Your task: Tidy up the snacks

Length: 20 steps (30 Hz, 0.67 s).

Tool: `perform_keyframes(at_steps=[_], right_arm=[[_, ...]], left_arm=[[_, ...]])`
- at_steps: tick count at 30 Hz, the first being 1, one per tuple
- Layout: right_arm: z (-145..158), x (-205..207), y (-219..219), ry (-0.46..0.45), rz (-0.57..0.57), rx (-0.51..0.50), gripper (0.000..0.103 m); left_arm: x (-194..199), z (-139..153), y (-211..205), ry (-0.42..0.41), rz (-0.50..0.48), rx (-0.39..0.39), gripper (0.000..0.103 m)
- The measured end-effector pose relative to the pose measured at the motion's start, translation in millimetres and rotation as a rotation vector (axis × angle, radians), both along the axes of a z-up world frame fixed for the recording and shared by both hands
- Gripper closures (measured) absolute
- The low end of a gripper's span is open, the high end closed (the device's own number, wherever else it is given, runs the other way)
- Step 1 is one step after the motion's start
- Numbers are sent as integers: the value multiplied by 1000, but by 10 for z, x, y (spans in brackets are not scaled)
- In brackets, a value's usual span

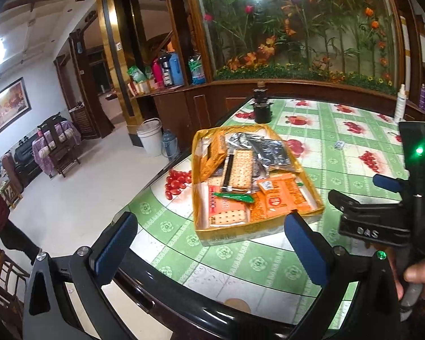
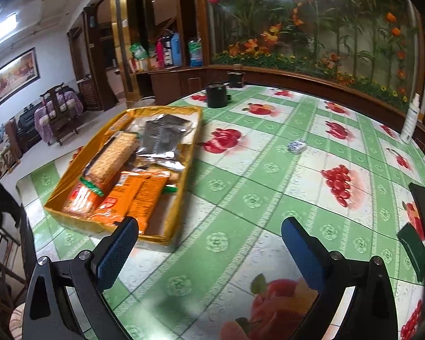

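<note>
1. Both tools hang spread with nothing between the pads: the left gripper point(image 1: 211, 250) and the right gripper point(image 2: 209, 250), near the table's point(image 2: 269, 192) front edge.
2. Snack packets point(image 1: 238, 170) lie jumbled in the yellow tray point(image 1: 232, 236) toward the left edge (crackers, orange packs, foil).
3. Gathered yet unsorted, or just tipped in; I can't judge which.

The left gripper point(image 1: 212, 250) was held with its blue-padded fingers point(image 1: 114, 250) spread wide and empty above the near edge of the table point(image 1: 340, 147). A yellow tray point(image 1: 232, 233) was set ahead on the green fruit-printed cloth, filled with cracker packs point(image 1: 238, 171), orange packets point(image 1: 280, 198) and silver pouches point(image 1: 269, 148). The right gripper point(image 1: 362, 198) was seen at the right, gripped by a hand point(image 1: 422, 279).
</note>
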State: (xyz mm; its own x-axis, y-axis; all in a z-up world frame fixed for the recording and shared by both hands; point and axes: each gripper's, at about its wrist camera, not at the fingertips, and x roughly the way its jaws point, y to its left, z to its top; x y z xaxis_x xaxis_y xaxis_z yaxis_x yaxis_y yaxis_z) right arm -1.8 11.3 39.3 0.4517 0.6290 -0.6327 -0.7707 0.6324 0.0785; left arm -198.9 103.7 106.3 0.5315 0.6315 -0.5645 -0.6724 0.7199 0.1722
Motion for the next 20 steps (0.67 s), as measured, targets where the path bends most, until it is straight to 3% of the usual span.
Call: perform_keyframes(at_steps=[10, 15, 20], right_arm=[[78, 187, -367, 9, -112, 40, 1], [105, 275, -473, 28, -133, 63, 1], [109, 301, -505, 36, -145, 73, 1]], left_arm=[[183, 49, -234, 16, -25, 11, 0], [293, 10, -331, 34, -76, -28, 0], [305, 12, -451, 48, -92, 23, 0]])
